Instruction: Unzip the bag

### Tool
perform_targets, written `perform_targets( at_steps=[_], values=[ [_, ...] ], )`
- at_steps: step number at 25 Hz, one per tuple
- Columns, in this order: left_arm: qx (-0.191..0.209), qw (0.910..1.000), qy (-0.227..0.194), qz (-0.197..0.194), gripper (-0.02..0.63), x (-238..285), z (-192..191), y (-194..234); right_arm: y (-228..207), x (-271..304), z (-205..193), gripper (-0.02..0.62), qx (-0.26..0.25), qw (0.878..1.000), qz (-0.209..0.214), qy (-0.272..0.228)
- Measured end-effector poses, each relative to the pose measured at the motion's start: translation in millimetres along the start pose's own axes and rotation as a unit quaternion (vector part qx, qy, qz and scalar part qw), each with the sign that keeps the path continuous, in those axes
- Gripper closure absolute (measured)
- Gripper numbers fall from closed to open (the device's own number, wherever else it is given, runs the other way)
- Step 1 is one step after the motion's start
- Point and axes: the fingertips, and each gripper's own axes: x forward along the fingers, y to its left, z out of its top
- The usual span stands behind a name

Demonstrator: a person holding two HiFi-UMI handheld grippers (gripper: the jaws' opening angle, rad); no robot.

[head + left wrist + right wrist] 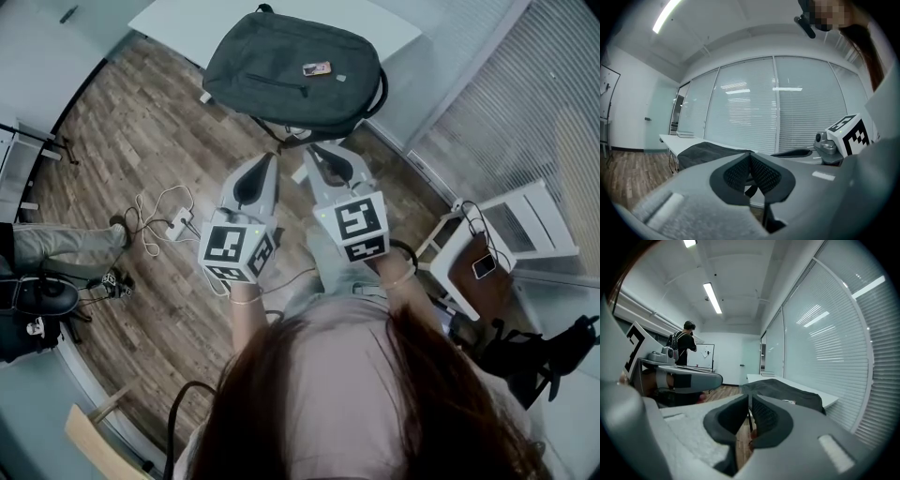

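Person's hair (375, 403) nearest, then both tools held out ahead: left tool (271, 157) pressed together, right tool (315, 150) barely parted, both empty. Bag (281, 66) lies straight beyond them, overhanging the near edge of the counter (187, 19), long axis crosswise. The right tool looks slightly nearer.

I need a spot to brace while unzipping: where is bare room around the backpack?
Bare table shows left of the backpack and a smaller strip right of it toward the blinds. Its near edge is crowded: the left gripper and right gripper hang side by side just before it. Cables clutter the floor at left.
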Motion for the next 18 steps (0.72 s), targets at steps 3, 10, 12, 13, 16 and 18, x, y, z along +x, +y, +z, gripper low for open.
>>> perform_targets(
  at_steps=[3,10,12,13,16,18],
  values=[
    [0.002,1.0000,0.004,0.005,0.597,6.8,-4.6,4.3,-2.2,8.8,-7.2,0.563,0.003,1.000,0.004,0.007],
    [0.000,0.9998,0.017,0.008,0.597,21.8,-19.6,20.4,-0.7,34.4,-25.5,0.546,0.008,1.000,0.006,0.023],
    [-0.003,0.9998,0.019,0.005,0.597,26.8,-23.4,24.2,0.0,42.4,-29.6,0.546,0.007,1.000,0.004,0.027],
    [-0.005,0.9998,0.021,0.004,0.597,28.9,-25.6,26.1,0.8,46.2,-32.5,0.545,0.008,1.000,0.004,0.030],
    [-0.007,0.9996,0.028,0.001,0.597,35.7,-32.6,32.5,1.9,57.9,-42.4,0.541,0.012,0.999,0.003,0.039],
    [-0.008,0.9994,0.034,-0.003,0.597,41.3,-37.9,37.3,-0.1,66.0,-48.6,0.540,0.017,0.999,-0.001,0.045]
  ],
)
